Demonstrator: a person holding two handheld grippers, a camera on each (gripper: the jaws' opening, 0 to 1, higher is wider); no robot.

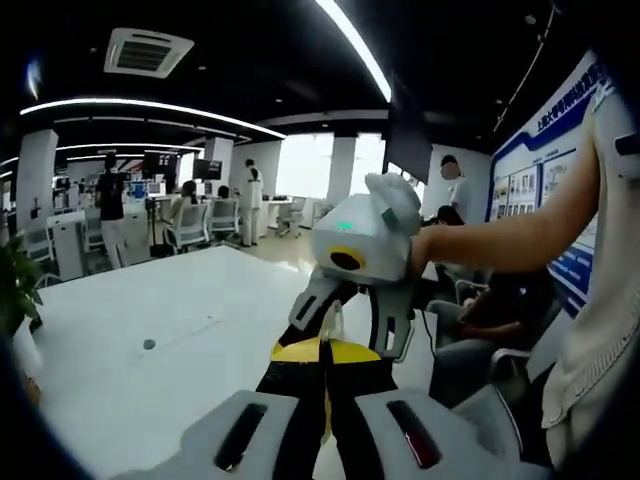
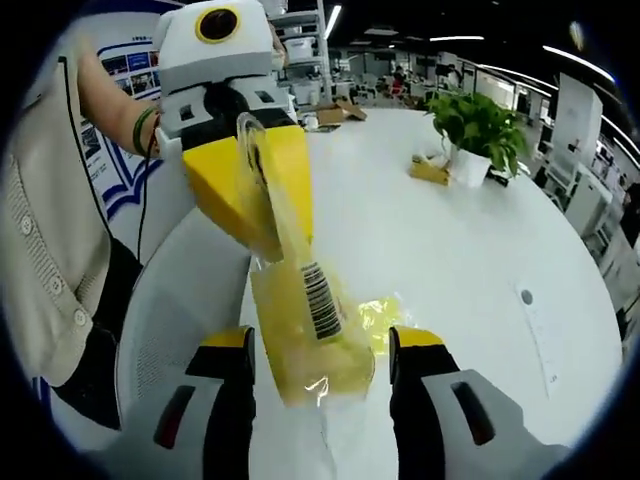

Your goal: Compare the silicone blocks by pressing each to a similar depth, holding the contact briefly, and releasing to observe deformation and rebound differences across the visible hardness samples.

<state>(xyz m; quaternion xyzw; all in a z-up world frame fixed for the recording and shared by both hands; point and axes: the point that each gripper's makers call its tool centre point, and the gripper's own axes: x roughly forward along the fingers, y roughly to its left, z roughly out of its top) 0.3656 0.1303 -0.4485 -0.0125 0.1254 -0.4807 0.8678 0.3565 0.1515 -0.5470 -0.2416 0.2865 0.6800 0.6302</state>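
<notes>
Left gripper view: the left hand-held gripper (image 1: pixel 325 395) has its jaws closed on a thin yellow edge, evidently the bag, which shows between the black jaw tips. The right hand-held gripper (image 1: pixel 352 325) faces it from just beyond, its jaws spread, held by a person's arm (image 1: pixel 500 235) reaching in from the right. The white counter (image 1: pixel 150 340) lies below and to the left, with a small round grey mark on it.

Right gripper view: the right hand-held gripper (image 2: pixel 320 400) is open, one jaw on each side of the bag's lower end; contact with the jaws cannot be determined. The left hand-held gripper (image 2: pixel 262 190) comes in from upper left and clamps the upper end of a clear plastic bag (image 2: pixel 305 310) with yellow contents and a barcode label (image 2: pixel 321 298). The bag hangs tilted above the counter (image 2: pixel 450 260) near its edge. A potted plant (image 2: pixel 478 135) stands well apart on the far side of the counter, a small yellowish item (image 2: pixel 430 170) just beside it
</notes>
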